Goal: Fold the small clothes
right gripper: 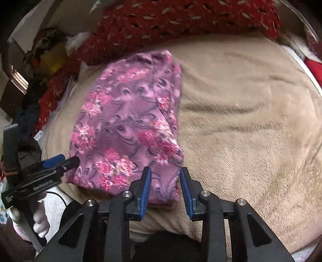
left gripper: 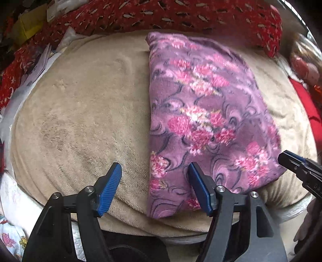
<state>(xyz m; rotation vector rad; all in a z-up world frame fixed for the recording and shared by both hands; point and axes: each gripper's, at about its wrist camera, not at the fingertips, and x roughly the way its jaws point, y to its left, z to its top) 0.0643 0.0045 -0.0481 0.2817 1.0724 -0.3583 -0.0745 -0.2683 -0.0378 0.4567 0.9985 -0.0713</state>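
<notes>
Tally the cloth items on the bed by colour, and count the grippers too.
Purple flowered garment, folded: 1
Beige blanket: 1
Red patterned cover: 1
Grippers: 2, the left gripper and the right gripper
Total: 5

Folded garment (left gripper: 203,112) lies flat on blanket (left gripper: 80,104). Patterned cushion (left gripper: 181,16) behind garment, along blanket's far edge. Left hand-held gripper (left gripper: 155,188) over garment's near left edge; right hand-held gripper (right gripper: 165,192) over garment's near right corner.
</notes>
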